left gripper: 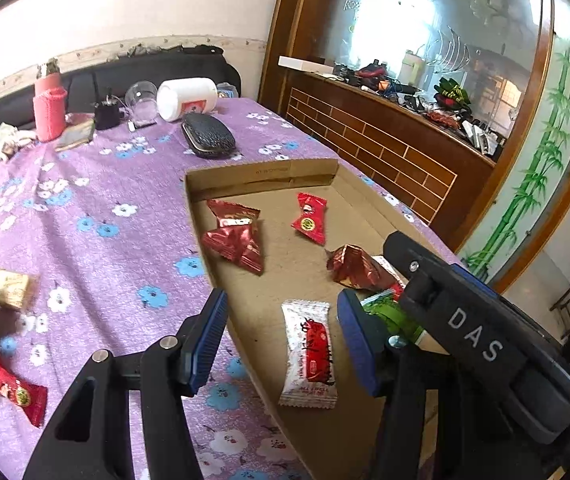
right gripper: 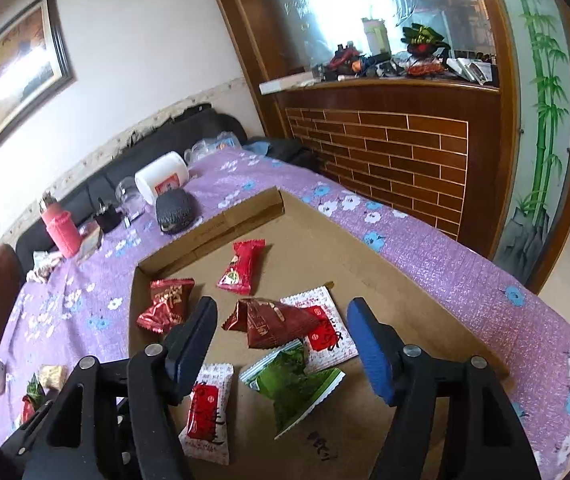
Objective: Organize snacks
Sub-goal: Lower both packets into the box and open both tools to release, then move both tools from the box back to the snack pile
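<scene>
Right gripper (right gripper: 283, 344) nearest, jaws apart, nothing pinched, over the cardboard tray (right gripper: 365, 248). Left gripper (left gripper: 281, 340) also gaping and empty at the tray's near-left rim.

Tray on the counter (right gripper: 425, 232) holds loose snacks: green packet (right gripper: 293, 384) under the right jaws, white-red packet (right gripper: 207, 408) beside it on the left, dark red packet (right gripper: 269, 320) just beyond the green one and overlapping a second white packet (right gripper: 325, 320). Red crinkled packet (right gripper: 167, 304) lies toward the tray's left wall, bright red packet (right gripper: 241, 266) toward its far wall. Tray's far right floor bare.

More snacks (left gripper: 1, 344) lie well left of the tray on the purple cloth.
</scene>
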Tool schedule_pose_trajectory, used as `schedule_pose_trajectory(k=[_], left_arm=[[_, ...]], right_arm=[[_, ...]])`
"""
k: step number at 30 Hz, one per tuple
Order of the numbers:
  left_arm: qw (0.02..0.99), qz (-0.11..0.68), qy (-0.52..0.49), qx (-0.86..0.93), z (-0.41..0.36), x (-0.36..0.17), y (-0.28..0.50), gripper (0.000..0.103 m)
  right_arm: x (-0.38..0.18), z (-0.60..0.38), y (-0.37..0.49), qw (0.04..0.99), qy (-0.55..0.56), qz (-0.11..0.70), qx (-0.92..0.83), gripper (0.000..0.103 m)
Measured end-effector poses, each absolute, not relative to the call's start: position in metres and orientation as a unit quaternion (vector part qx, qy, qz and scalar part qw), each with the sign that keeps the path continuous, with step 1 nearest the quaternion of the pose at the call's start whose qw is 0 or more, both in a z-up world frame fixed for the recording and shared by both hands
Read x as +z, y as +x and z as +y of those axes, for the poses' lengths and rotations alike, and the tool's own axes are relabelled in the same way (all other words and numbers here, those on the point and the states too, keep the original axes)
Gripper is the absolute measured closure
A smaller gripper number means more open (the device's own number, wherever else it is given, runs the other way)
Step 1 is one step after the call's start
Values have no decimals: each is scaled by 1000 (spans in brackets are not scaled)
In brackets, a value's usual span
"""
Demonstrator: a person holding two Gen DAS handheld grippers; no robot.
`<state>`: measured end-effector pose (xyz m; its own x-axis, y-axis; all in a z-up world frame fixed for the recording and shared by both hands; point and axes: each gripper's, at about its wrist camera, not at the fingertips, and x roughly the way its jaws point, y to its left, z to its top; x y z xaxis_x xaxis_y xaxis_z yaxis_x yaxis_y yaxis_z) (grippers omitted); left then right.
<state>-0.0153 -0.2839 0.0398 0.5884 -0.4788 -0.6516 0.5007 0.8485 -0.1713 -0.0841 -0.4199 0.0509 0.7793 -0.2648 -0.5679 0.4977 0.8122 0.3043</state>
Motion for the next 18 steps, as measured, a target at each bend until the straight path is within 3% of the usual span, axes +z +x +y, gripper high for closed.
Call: schedule_pose_trajectory(k=[18], left_arm=[[901, 363, 49, -232, -271, 66, -30, 47]], right_arm=[[52, -433, -93, 913, 248, 228, -229, 31]])
